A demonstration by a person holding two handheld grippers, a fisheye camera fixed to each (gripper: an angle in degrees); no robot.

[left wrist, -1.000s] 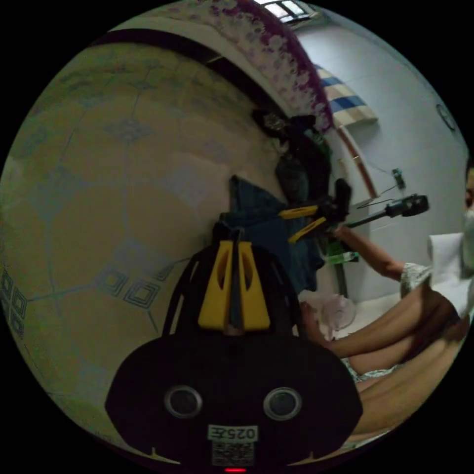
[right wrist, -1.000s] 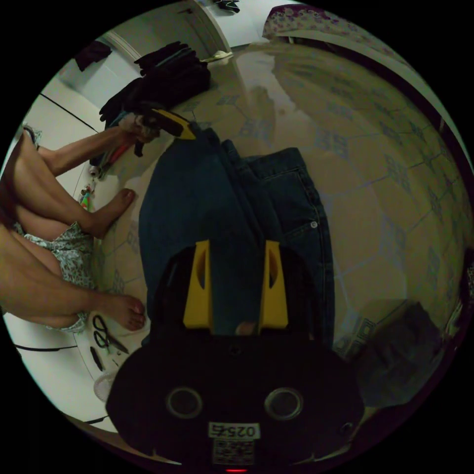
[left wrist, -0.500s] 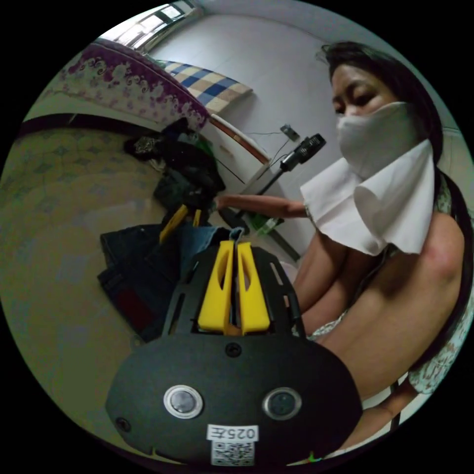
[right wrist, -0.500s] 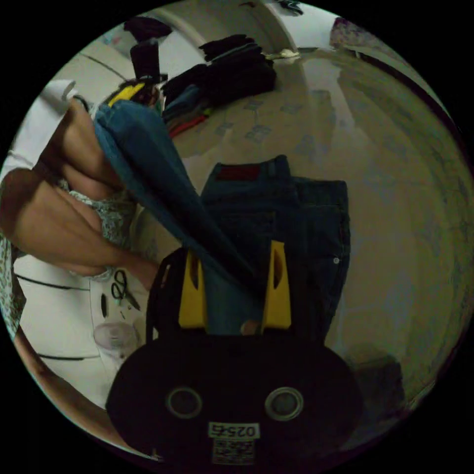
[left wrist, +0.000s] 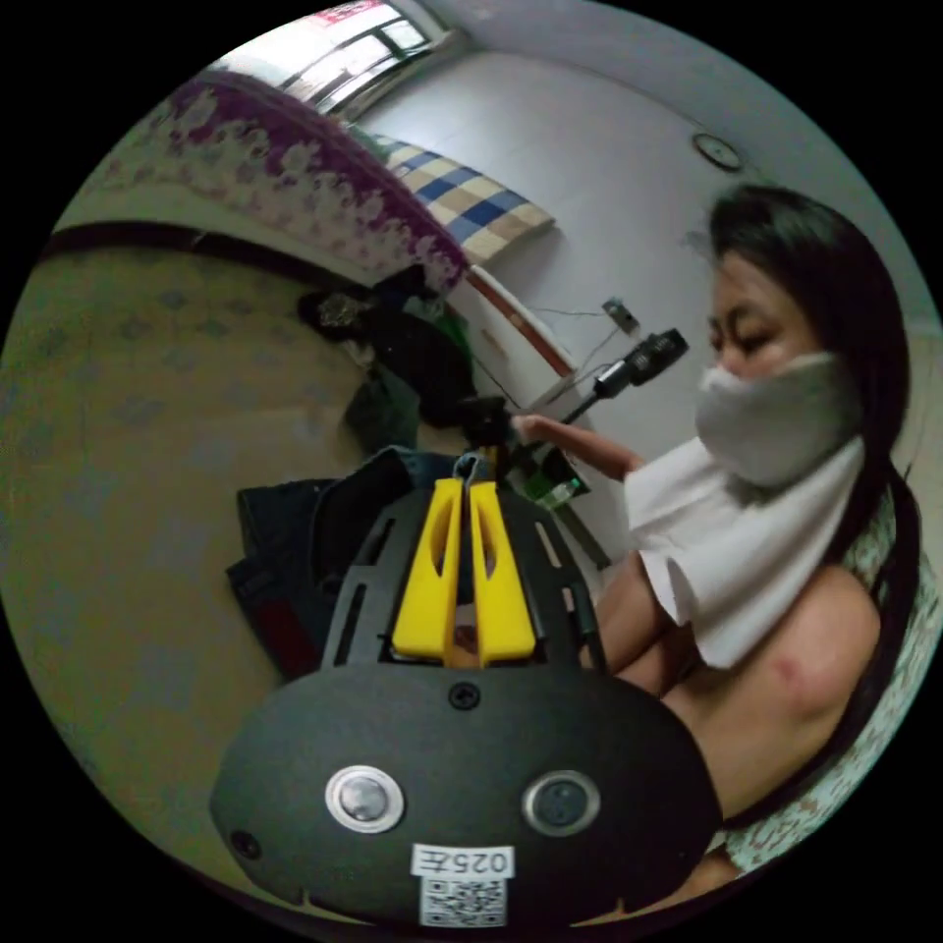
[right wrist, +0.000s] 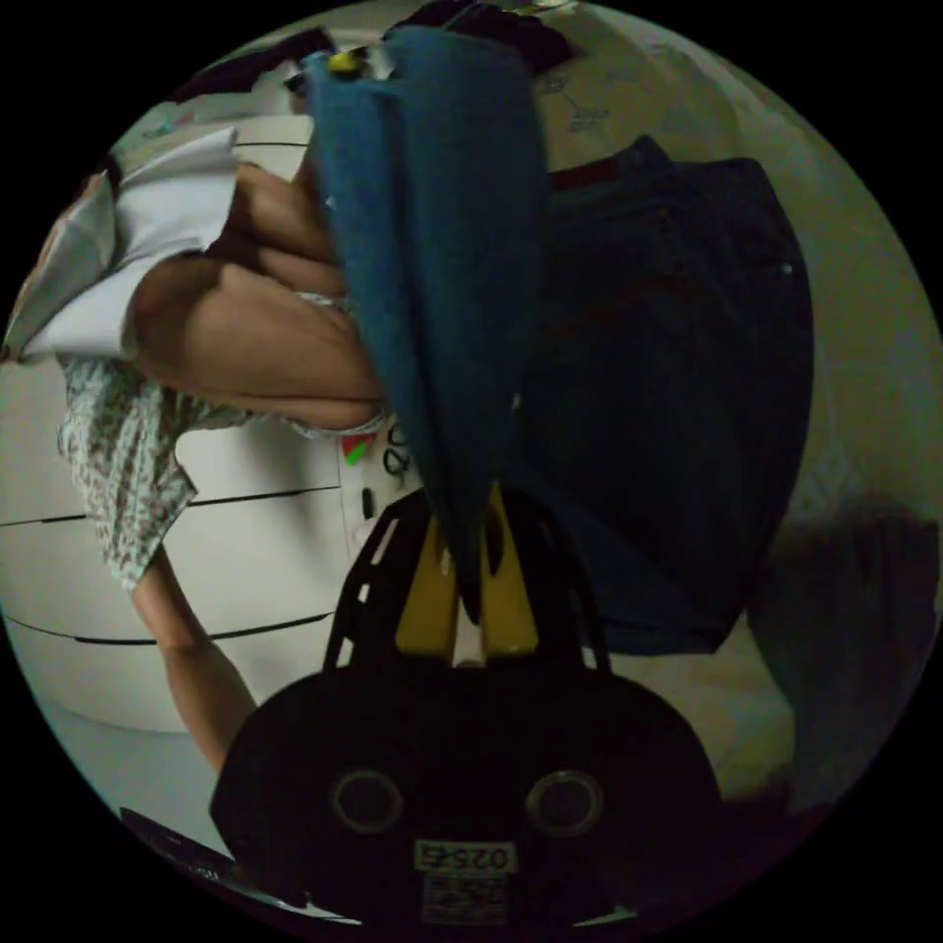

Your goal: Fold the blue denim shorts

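Both grippers (left wrist: 464, 550) (right wrist: 468, 580) now clamped on lifted denim shorts (right wrist: 442, 246), right newly closed; fold-over underway, frame centre.

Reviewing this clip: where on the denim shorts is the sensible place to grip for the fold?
Probably the lifted leg hem. Both the left tool and right tool pinch that edge of the denim shorts, entering from the free end; the waistband half lies flat.

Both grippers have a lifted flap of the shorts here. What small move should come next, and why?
Probably carry the flap across and lay it on the rest. The right gripper and left gripper each pinch denim. The flap of the shorts hangs raised between them, while the other half lies flat on the patterned mat, so the fold is unfinished.
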